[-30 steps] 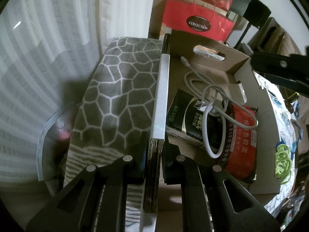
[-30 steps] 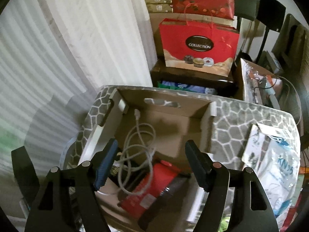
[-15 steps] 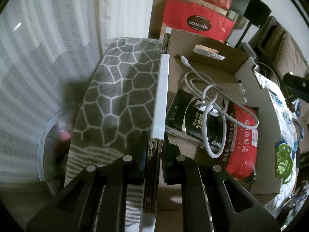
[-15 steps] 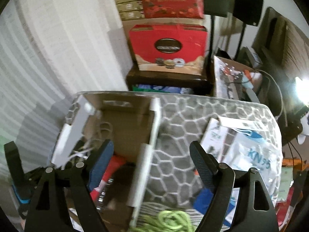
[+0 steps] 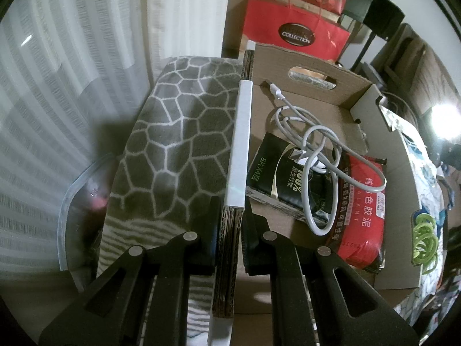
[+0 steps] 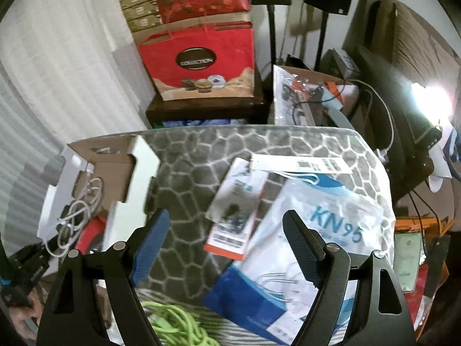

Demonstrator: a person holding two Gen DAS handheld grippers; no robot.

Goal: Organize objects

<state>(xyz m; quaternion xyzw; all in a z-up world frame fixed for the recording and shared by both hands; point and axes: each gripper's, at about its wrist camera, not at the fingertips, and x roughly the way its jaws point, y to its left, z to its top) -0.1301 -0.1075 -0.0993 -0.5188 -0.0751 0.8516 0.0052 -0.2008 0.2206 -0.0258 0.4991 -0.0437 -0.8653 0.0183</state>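
Right wrist view shows the right tool [image 6: 227,242] spread wide and empty above a slick KN95 mask pack [image 6: 311,248] on the pebble-patterned blanket [image 6: 187,178]; its glossy film could slide away. Left tool [image 5: 229,230] pinches the corrugated cardboard box [image 5: 397,201] wall; tugging could tip the box and spill its coiled white cable [image 5: 319,155].

The green cable [image 6: 175,327] runs off the bottom edge — and the small card's [image 6: 234,212] print is blurred, perhaps unreadable.
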